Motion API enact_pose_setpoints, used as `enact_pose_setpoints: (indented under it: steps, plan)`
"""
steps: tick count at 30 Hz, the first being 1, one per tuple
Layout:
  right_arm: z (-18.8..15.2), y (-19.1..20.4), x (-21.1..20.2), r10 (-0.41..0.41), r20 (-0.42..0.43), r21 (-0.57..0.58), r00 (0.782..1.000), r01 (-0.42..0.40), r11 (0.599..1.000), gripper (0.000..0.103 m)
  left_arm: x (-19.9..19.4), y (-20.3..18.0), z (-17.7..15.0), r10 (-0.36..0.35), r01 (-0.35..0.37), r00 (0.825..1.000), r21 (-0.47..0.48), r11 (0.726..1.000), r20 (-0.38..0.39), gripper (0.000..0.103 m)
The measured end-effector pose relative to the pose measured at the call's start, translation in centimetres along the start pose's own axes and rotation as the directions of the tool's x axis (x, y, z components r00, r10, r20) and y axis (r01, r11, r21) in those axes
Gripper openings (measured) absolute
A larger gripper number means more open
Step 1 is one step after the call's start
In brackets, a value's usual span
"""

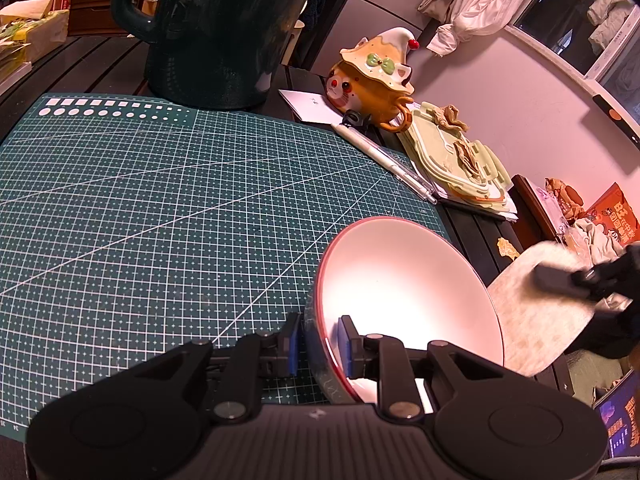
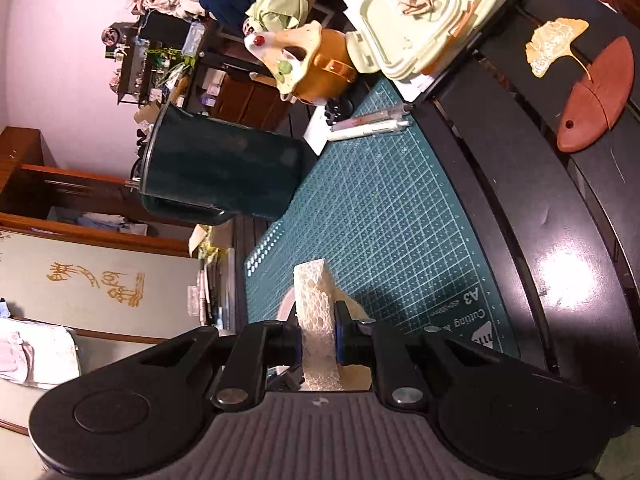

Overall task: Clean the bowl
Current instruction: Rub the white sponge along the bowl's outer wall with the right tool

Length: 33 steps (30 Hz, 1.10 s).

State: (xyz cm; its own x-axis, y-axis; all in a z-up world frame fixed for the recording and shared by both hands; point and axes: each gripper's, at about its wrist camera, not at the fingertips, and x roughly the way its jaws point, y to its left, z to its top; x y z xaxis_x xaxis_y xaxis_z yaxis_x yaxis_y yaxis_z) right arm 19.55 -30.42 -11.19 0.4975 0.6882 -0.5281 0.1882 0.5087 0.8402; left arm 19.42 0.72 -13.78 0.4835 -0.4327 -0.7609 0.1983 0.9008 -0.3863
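Two grippers work over the green cutting mat [image 1: 160, 208]: the left gripper [image 1: 318, 346] pinches the rim of the white bowl [image 1: 404, 280], tilted on edge at the mat's corner, while the right gripper [image 2: 318, 338] clamps a pale sponge [image 2: 316, 320] just beside it

The green cutting mat [image 2: 392, 208] reads "A3" and, seemingly, "Cutting" at its corner; other lettering is illegible.
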Motion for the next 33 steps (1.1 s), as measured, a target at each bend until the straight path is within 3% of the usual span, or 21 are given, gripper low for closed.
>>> enact_pose_setpoints:
  steps: [4,12,17,21,27,33]
  plan:
    - [-0.3,-0.8,1.9,-0.068,-0.054,0.011,0.996,0.069,0.998,0.013,0.1,0.0,0.0,0.001,-0.001,1.0,0.001,1.0,0.0,0.02]
    - [0.2,0.5,-0.7,0.036,0.024,-0.009,0.999,-0.036,0.999,0.014,0.0,-0.2,0.0,0.001,-0.001,1.0,0.004,1.0,-0.001,0.02]
    - [0.2,-0.7,0.9,-0.024,-0.025,0.026,0.999,0.025,0.999,0.013,0.1,-0.3,0.2,0.006,-0.006,1.0,-0.004,1.0,-0.012,0.02]
    - [0.2,-1.0,1.1,-0.027,-0.031,0.027,0.999,0.028,0.999,0.014,0.0,0.3,0.7,0.006,-0.008,1.0,-0.084,0.996,-0.026,0.02]
    - [0.1,-1.0,1.1,-0.029,-0.03,0.02,0.999,0.029,0.999,0.013,-1.2,0.2,1.3,0.0,0.003,1.0,-0.113,0.994,0.022,0.02]
    - [0.1,-1.0,1.1,-0.033,-0.031,0.017,0.999,0.034,0.999,0.013,-2.0,-1.1,1.4,0.043,-0.044,0.999,-0.037,0.998,-0.017,0.02]
